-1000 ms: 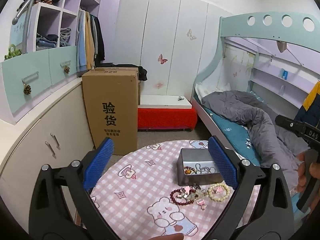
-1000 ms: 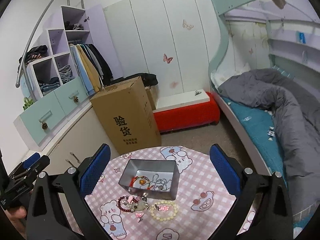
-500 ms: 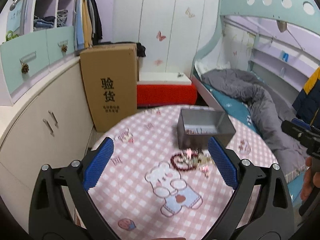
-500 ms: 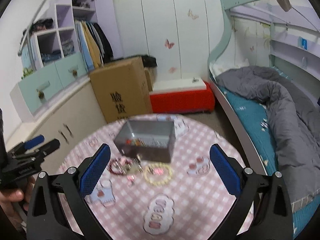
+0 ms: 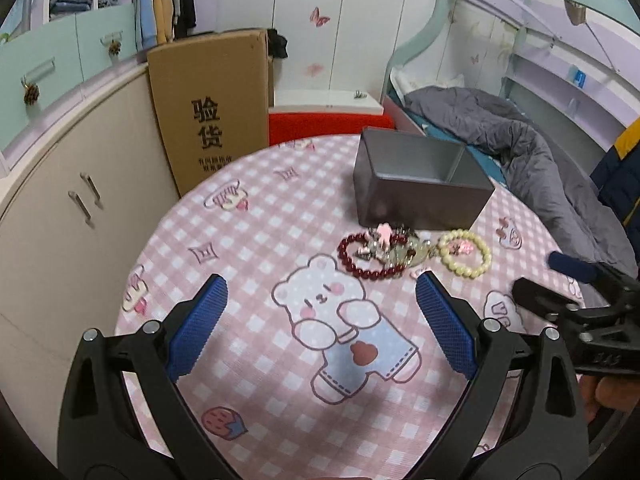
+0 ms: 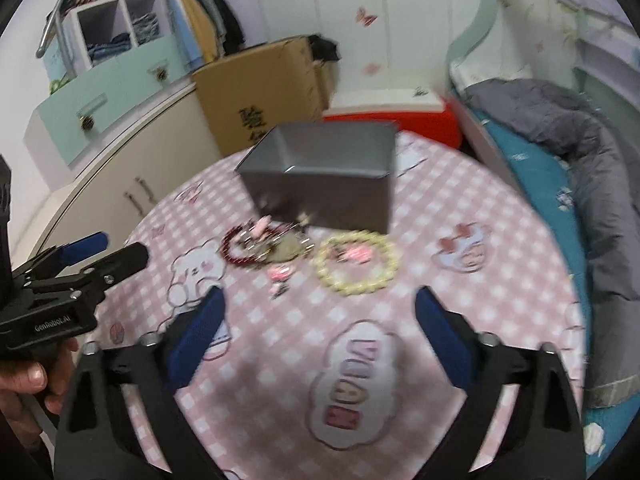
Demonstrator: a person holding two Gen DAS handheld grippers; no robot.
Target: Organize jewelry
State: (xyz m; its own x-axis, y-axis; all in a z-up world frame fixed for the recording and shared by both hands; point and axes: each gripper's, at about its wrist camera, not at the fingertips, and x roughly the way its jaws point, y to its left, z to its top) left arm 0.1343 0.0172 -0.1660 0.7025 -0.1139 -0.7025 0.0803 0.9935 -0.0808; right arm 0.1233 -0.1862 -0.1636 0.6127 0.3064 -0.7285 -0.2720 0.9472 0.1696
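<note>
Pastel bedroom, with a round counter under a pink checked cloth with cartoon bears. Seen from the left wrist, the left tongs stand spread wide over the big bear print, nothing between the blue pads. Beyond them a grey box sits toward the far edge of the counter, its inside hidden from here. Just in front of the box lies a dark red bracelet, tangled with silvery trinkets and a small pink charm, and beside that, to the right, a cream bead bracelet. The right tongs come in from the right edge, a hand gripping the handle. A cardboard carton stands behind the counter and a bed with a grey quilt is to the right.

From the right wrist, a blurred view, the right tongs are wide but closing, with only cloth between them. The cream bracelet lies just ahead, the red one to its left, the box behind both. The left tongs show at the left, apart.
</note>
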